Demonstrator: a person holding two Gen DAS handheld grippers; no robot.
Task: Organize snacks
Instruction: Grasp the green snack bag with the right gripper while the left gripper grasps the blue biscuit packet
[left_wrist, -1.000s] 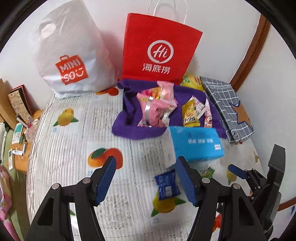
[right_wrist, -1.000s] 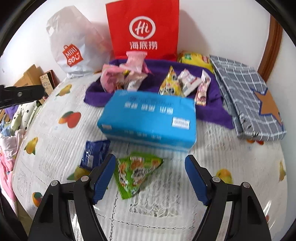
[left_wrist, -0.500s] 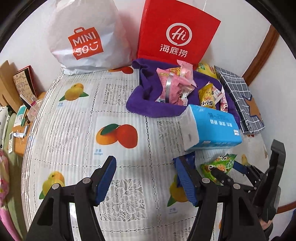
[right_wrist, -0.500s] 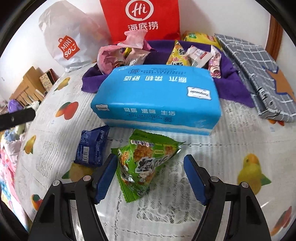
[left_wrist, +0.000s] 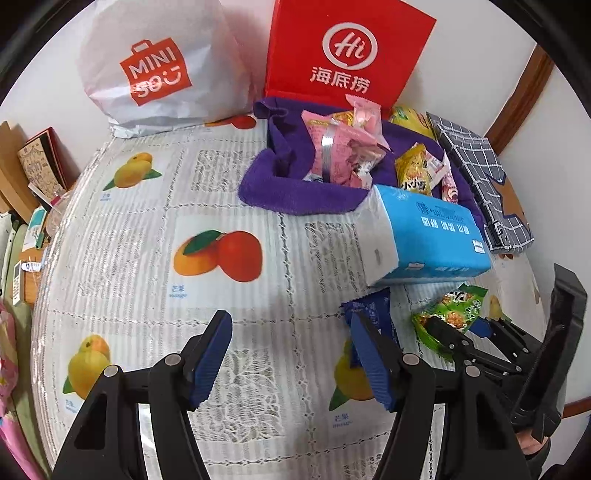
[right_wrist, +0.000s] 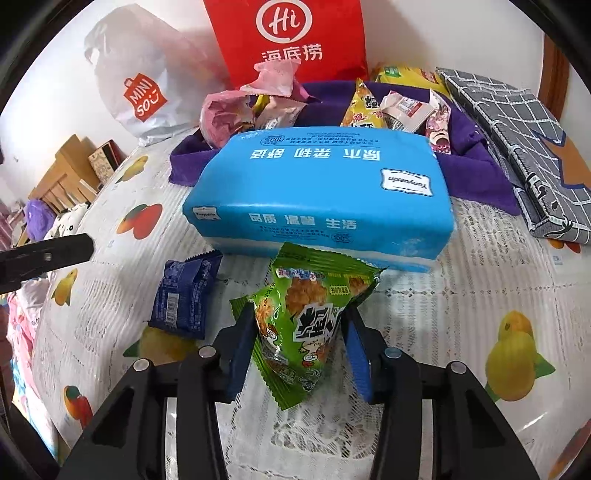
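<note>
Both right tool (right_wrist: 299, 347) jaws are closing on green snack (right_wrist: 306, 317).

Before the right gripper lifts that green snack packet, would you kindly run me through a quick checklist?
1. Green snack packet between right gripper pads: ok.
2. Jaws fully clamped: not ok, closing now, pads at the packet's sides.
3. Packet clear of blue tissue pack: cannot tell, top edge close.
4. Dark blue snack packet outside the grip: ok.
5. Left gripper empty: ok, open above the tablecloth.
6. Room on purple cloth: ok.
</note>
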